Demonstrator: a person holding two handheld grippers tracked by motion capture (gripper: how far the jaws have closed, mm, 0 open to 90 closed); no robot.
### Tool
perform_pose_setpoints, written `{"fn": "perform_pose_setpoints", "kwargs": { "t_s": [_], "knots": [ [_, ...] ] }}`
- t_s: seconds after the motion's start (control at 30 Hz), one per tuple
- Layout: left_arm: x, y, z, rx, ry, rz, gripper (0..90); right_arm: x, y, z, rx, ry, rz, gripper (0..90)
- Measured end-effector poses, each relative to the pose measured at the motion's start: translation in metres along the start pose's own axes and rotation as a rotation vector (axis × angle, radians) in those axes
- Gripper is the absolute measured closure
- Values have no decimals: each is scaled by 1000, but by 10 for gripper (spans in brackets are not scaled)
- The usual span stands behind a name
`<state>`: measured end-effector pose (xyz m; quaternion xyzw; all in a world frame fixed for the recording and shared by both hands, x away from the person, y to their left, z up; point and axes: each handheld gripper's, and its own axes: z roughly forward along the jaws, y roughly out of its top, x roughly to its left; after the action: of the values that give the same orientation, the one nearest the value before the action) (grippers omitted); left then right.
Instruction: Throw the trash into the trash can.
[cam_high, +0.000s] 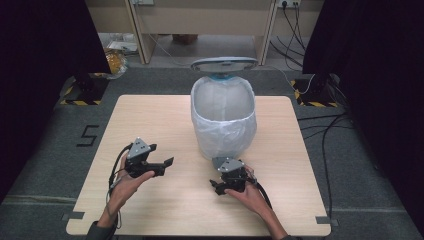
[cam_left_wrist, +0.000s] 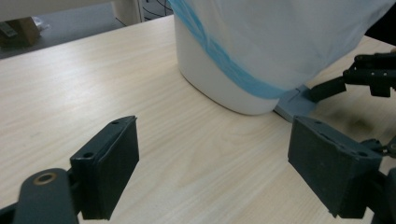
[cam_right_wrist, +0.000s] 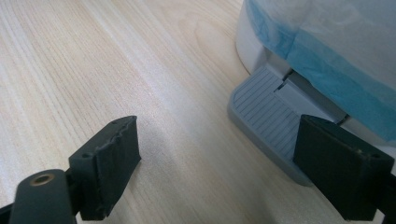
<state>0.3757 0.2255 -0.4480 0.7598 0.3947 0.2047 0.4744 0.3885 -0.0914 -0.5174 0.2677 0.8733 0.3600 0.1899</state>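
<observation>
A white pedal bin (cam_high: 223, 117) lined with a clear plastic bag (cam_high: 222, 100) stands mid-table, its grey lid (cam_high: 224, 63) tipped up at the back. My left gripper (cam_high: 162, 155) hovers open and empty over the table, left of the bin. In the left gripper view the jaws (cam_left_wrist: 215, 144) stand wide apart, facing the bin's base (cam_left_wrist: 219, 84) and its grey foot pedal (cam_left_wrist: 294, 103). My right gripper (cam_high: 218, 186) is open and empty just in front of the bin. The right gripper view has its jaws (cam_right_wrist: 215, 144) spread, with the ribbed pedal (cam_right_wrist: 264, 116) close by the right jaw.
The light wooden table (cam_high: 165, 115) has bare room on both sides of the bin. Black stands (cam_high: 82, 87) with hazard-striped bases flank the far corners, cables (cam_high: 325, 130) trail on the grey floor at right. The right gripper (cam_left_wrist: 373, 74) appears in the left gripper view.
</observation>
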Motion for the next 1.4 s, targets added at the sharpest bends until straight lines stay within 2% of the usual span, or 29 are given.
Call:
{"fn": "perform_pose_setpoints", "kwargs": {
  "t_s": [0.27,0.33,0.6,0.97,1.1,1.23,1.4],
  "knots": [
    [-6,-22,11,35,-3,12,157,0,0,0,0,1,0,144],
    [-7,-30,15,76,18,25,156,0,0,0,0,0,0,143],
    [-6,-52,18,147,35,51,156,0,0,0,-1,0,0,144],
    [-6,-67,19,208,29,70,152,0,-1,0,-5,2,-3,144],
    [-8,-71,22,249,49,110,152,0,-1,0,-5,3,-4,144],
    [-3,-74,23,240,17,32,144,0,-1,0,-6,5,-3,144],
    [-2,-75,23,240,10,32,141,0,-1,0,-8,4,-3,143]
  ]
}}
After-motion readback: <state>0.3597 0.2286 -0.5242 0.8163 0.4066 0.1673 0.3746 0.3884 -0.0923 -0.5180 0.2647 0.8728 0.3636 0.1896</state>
